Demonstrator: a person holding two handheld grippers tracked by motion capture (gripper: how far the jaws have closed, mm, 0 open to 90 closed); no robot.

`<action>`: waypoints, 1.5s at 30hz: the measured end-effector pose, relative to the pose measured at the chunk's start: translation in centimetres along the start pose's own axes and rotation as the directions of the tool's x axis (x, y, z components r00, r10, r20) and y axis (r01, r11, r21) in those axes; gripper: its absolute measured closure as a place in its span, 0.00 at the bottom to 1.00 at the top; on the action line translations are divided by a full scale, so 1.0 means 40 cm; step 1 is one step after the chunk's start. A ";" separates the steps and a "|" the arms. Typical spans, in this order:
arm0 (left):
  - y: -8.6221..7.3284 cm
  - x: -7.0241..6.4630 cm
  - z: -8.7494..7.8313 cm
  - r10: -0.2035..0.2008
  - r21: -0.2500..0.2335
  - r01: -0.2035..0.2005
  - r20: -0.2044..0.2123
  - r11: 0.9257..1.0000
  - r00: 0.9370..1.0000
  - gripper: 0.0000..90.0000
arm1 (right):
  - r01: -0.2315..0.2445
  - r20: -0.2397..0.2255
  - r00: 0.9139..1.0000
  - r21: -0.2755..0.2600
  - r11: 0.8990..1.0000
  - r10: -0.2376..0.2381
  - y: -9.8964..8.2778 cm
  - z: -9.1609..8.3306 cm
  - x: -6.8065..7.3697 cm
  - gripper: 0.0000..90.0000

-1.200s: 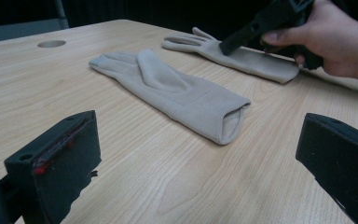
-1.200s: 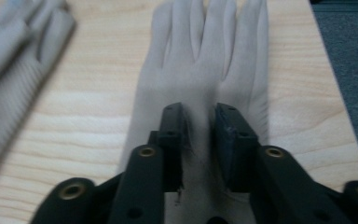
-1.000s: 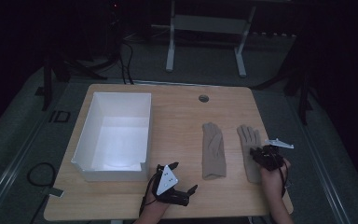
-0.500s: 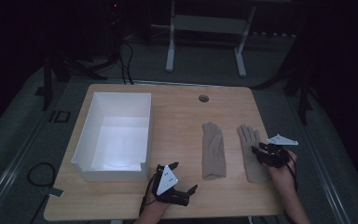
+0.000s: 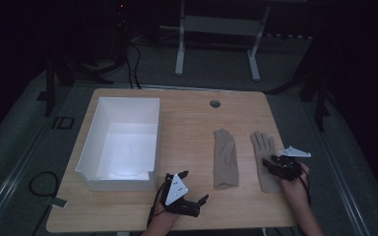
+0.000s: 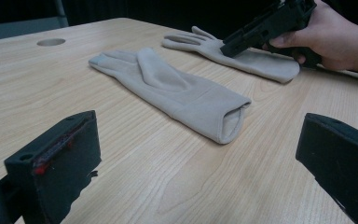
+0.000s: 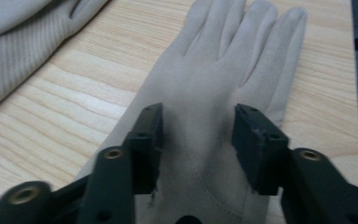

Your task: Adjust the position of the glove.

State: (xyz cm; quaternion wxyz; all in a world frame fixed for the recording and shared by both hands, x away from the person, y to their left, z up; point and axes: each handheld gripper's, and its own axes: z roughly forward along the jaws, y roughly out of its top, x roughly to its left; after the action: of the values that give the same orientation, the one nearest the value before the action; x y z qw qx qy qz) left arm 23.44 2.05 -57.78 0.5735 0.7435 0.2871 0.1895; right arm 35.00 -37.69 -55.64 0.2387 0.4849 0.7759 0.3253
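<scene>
Beige fabric glove [image 7: 214,93], the one farther from the white rectangular box [image 5: 123,142] on the wooden table [image 5: 192,118], lies flat under the right gripper [image 7: 198,140]. Its 2 jaws have just been opening and straddle the palm without pinching it. Lowering further and gathering cloth before closing should give a firm hold. The left gripper [image 6: 200,158], nearer the box, hovers released over bare wood.

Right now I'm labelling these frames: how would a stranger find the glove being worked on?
On the wooden table, look right of the white box to two beige gloves lying side by side. It is the right glove, nearest the table's right edge, with the right hand-held gripper over its palm; the left glove lies alone.
</scene>
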 end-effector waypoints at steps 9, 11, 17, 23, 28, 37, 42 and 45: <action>0.000 0.000 0.000 0.001 0.001 -0.001 -0.001 1.000 1.000 0.00 | -0.031 0.067 0.997 0.016 0.999 0.030 0.010 -0.003 0.027 0.92; 0.000 0.000 0.000 0.000 0.000 0.000 -0.001 1.000 1.000 0.00 | -0.063 0.072 0.995 0.008 0.998 0.063 0.015 -0.008 0.024 0.93; 0.000 0.000 0.000 0.001 -0.001 -0.001 -0.002 1.000 1.000 0.00 | -0.114 0.098 0.988 -0.050 0.992 0.118 0.059 -0.048 0.032 0.93; 0.000 0.000 0.000 0.001 -0.001 -0.001 -0.001 1.000 1.000 0.00 | -0.139 0.120 0.981 -0.097 0.986 0.150 0.116 -0.081 0.046 0.93; 0.000 0.000 0.000 0.000 0.000 0.000 -0.001 1.000 1.000 0.00 | -0.136 0.119 0.981 -0.149 0.979 0.154 0.172 -0.109 0.076 0.93; 0.000 0.000 0.000 0.000 -0.001 0.000 0.000 1.000 1.000 0.00 | -0.139 0.066 0.986 -0.208 0.968 0.156 0.270 -0.124 0.155 0.93; 0.000 0.000 -0.001 0.003 -0.002 -0.003 0.002 1.000 1.000 0.00 | -0.143 0.032 0.988 -0.212 0.967 0.153 0.311 -0.110 0.217 0.93; 0.000 -0.001 -0.001 0.000 -0.003 0.000 0.004 1.000 1.000 0.00 | -0.138 0.031 0.988 -0.211 0.968 0.148 0.319 -0.101 0.238 0.93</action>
State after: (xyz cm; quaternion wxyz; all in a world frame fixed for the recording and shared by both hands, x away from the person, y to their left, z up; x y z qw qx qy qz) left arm 23.41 2.06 -57.79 0.5754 0.7428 0.2857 0.1884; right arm 35.89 -26.09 -44.06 0.2822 0.5194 0.6947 0.4097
